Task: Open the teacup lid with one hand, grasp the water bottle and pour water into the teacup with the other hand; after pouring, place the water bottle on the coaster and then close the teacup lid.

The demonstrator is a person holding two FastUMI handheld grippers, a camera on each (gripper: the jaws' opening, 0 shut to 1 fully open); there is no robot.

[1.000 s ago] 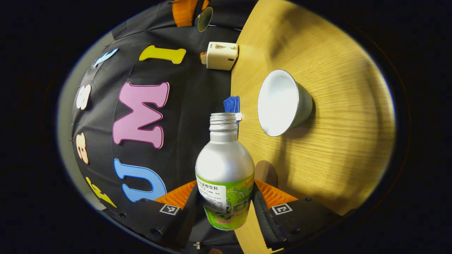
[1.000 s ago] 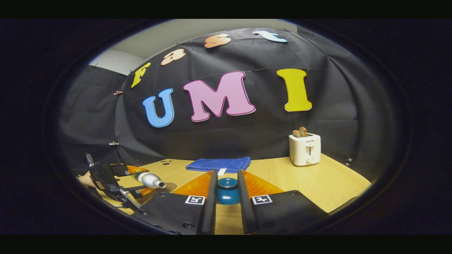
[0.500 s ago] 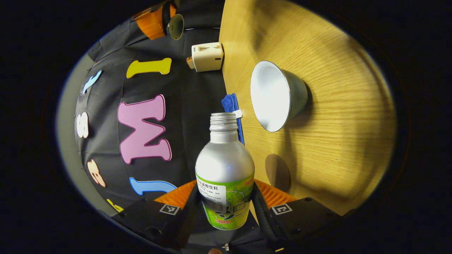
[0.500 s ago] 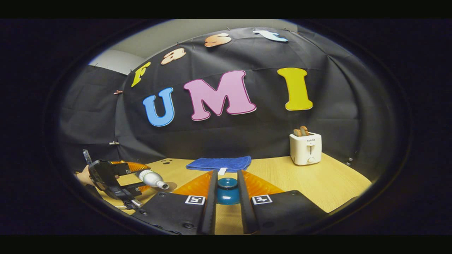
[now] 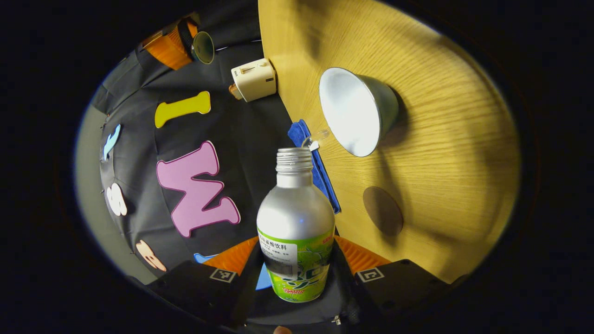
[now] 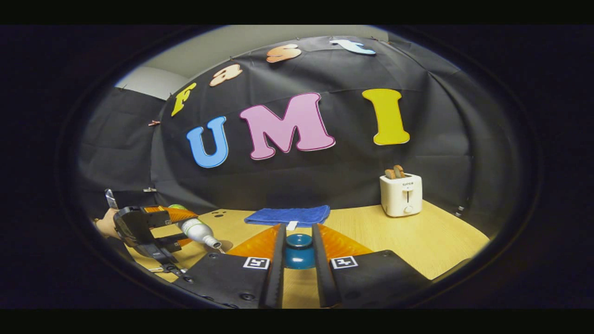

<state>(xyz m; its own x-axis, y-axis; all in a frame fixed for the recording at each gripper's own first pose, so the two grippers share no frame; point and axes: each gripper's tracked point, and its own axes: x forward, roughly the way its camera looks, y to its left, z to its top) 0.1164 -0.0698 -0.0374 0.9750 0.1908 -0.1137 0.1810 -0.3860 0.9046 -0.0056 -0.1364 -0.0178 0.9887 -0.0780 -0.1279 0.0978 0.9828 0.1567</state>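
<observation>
Pouring is under way: the left tool grips the water bottle by its labelled lower body, both fingers pressed against it, and the bottle is tipped over so that its open neck points toward the teacup. A thin clear stream seems to leave the mouth of the bottle toward the cup's rim, though it is too faint to be sure it lands inside. The cup stands uncovered on the counter, so the lid-opening step looks done. The right tool holds the teal lid between its two narrow-set fingers, lifted clear above the counter. Left to do, by my reading: finish the pour, stand the bottle on the round brown coaster that lies on the counter just beside the cup, then bring the lid back onto the cup.

The left gripper view gives the cup's pale inside, the coaster and the bottle's threaded neck up close, with a toaster and a blue cloth at the counter's far edge; the other tool and the lid sit small near its top. The right gripper view gives the lid in its grip and, off to its lower left, the left tool with a hand behind it and the bottle slanting neck-down
</observation>
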